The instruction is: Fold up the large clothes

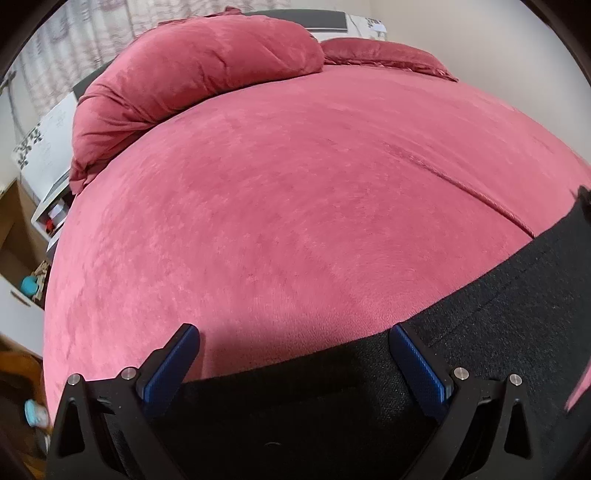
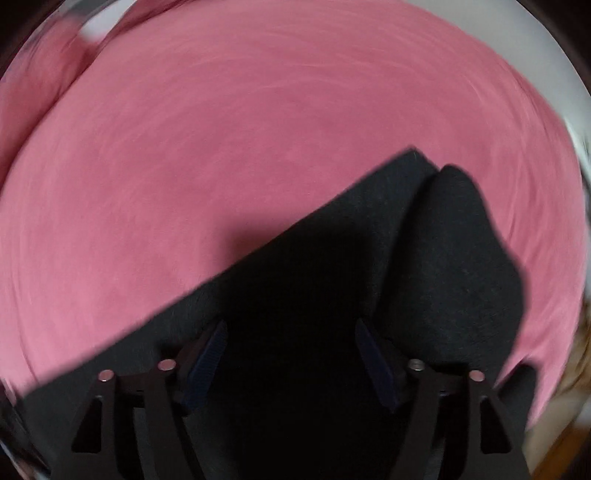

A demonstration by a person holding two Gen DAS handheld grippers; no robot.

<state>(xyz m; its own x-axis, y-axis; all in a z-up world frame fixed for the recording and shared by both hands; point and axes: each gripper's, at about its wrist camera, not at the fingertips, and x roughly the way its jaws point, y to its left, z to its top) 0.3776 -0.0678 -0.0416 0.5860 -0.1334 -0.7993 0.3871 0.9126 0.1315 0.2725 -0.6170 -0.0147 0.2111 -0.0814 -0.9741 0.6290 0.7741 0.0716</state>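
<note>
Pink plush bedding [image 1: 280, 206] covers the whole bed, a short velvety nap with lighter and darker brushed patches and one long seam [image 1: 476, 194] running diagonally toward the right edge. At the head lies a fat, rolled duvet [image 1: 192, 74] of the same fabric, creased and bunched at its left end, with a flatter pillow [image 1: 388, 55] beside it. A pale curtain [image 1: 85, 33] hangs behind, and white furniture [image 1: 44, 158] with a leaf print stands to the left of the bed.

A black garment [image 1: 498, 295] lies on the bedding at the near edge, a dense, matte, slightly fuzzy knit with a straight upper border crossing the left wrist view diagonally. In the right wrist view, which is smeared by motion, the garment [image 2: 424, 240] comes to a point, with a rounded flap folded against it on the right.

The left gripper [image 1: 293, 334] is spread wide, its ribbed blue pads [image 1: 417, 365] well apart; the garment's edge runs between the fingers below the tips, with nothing clamped. The right gripper [image 2: 288, 328] is also wide open above the black cloth, its dark pads [image 2: 376, 362] in deep shadow; whether they touch the fabric cannot be told.
</note>
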